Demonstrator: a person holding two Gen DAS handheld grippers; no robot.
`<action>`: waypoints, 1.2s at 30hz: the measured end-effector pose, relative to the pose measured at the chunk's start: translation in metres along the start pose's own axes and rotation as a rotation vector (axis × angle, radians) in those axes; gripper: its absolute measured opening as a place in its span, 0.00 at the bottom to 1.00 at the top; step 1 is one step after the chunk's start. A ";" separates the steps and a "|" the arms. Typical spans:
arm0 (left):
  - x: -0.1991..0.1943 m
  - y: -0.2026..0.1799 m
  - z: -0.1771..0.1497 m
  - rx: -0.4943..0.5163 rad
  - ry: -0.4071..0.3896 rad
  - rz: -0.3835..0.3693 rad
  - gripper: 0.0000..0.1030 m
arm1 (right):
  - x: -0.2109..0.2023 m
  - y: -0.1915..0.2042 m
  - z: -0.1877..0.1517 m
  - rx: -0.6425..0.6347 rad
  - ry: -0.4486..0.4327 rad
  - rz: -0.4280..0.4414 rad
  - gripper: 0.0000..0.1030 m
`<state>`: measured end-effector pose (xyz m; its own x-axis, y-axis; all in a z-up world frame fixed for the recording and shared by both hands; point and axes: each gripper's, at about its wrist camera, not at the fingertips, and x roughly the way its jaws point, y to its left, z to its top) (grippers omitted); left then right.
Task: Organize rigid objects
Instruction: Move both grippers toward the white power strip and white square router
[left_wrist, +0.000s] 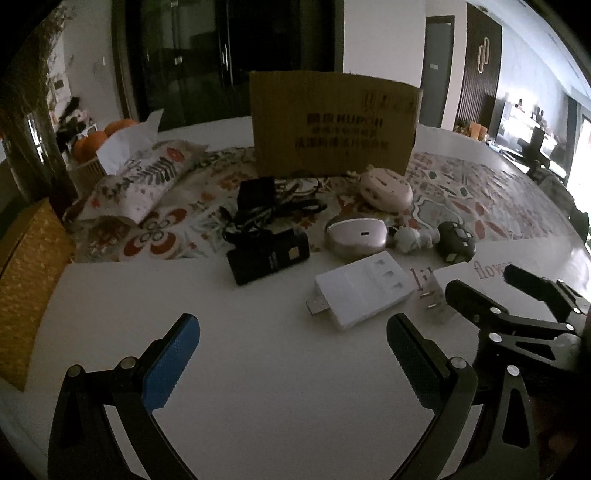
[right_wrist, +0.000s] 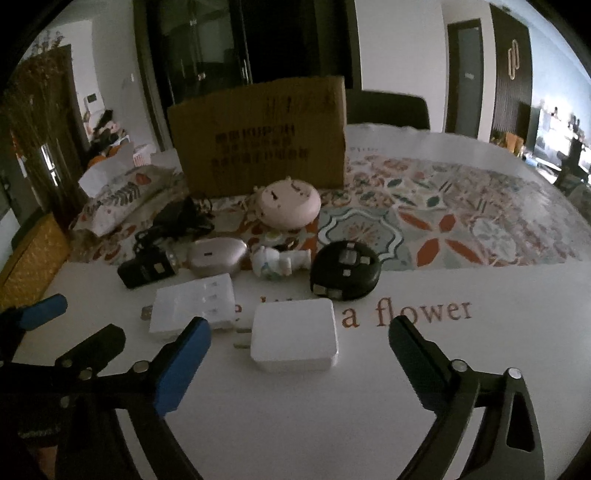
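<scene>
A white plug charger (right_wrist: 295, 338) lies flat on the white table, between and just ahead of my right gripper (right_wrist: 299, 350), whose blue-padded jaws stand wide and touch nothing. Left of it sits a white USB adapter (right_wrist: 194, 308) (left_wrist: 364, 295). Behind are a black cable reel (right_wrist: 345, 271), a white figurine (right_wrist: 279, 260), a silver oval case (right_wrist: 218, 256), a black adapter (left_wrist: 266, 256) and a pink round device (right_wrist: 290, 203). My left gripper (left_wrist: 291, 350) hangs open over bare table, short of the USB adapter.
A cardboard box (left_wrist: 332, 125) stands behind the objects on a patterned cloth (right_wrist: 443, 221). Tangled black cables (left_wrist: 266, 206) lie on the cloth. A floral tissue pack (left_wrist: 147, 177), oranges (left_wrist: 96, 142) and a yellow box (left_wrist: 26, 280) are at the left.
</scene>
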<state>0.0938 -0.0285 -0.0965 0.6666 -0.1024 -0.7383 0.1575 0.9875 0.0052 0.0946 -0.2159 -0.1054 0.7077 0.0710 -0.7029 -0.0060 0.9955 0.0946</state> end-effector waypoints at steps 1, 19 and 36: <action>0.001 0.000 0.000 -0.002 0.001 0.003 1.00 | 0.004 0.000 0.000 0.000 0.008 0.005 0.90; 0.020 -0.019 0.030 -0.034 -0.006 -0.038 1.00 | 0.018 -0.011 -0.001 0.022 0.061 0.054 0.82; 0.079 -0.043 0.038 -0.104 0.225 -0.083 0.96 | 0.026 -0.016 -0.004 0.057 0.073 0.075 0.77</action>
<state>0.1673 -0.0831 -0.1290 0.4742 -0.1655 -0.8647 0.1211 0.9851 -0.1222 0.1099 -0.2299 -0.1282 0.6536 0.1518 -0.7415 -0.0155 0.9822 0.1874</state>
